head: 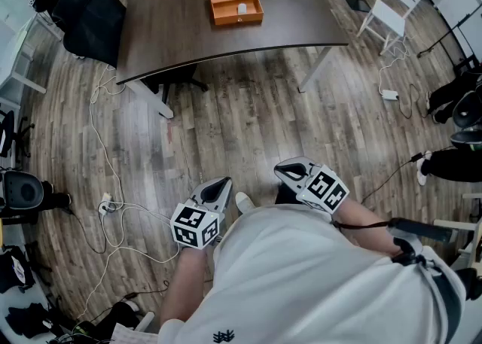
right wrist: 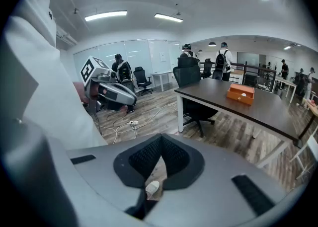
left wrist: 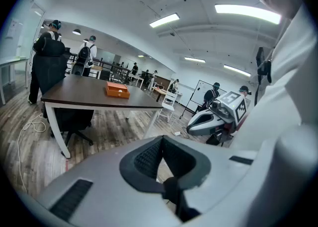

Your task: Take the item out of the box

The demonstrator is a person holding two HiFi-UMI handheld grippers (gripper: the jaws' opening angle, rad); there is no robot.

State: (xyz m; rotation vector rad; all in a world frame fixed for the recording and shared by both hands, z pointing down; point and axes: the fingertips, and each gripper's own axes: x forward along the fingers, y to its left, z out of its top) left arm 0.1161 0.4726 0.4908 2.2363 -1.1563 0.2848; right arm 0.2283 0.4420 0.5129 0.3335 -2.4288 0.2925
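Observation:
An open orange box (head: 236, 4) sits on the far side of a dark brown table (head: 173, 38), with a small white item (head: 242, 10) inside it. The box (left wrist: 117, 90) is far off in the left gripper view, and just as distant in the right gripper view (right wrist: 241, 93). Both grippers hang close to the person's body, well short of the table. My left gripper (head: 218, 187) is shut and holds nothing, its pads (left wrist: 149, 156) meeting at the tip. My right gripper (head: 290, 172) is likewise shut and empty, over the wooden floor.
White cables (head: 113, 207) trail over the wooden floor at the left. A black office chair (head: 177, 79) is tucked under the table's near edge, and a black bag (head: 90, 15) stands at its left end. A white chair (head: 392, 4) is at the back right. Several people stand beyond the table.

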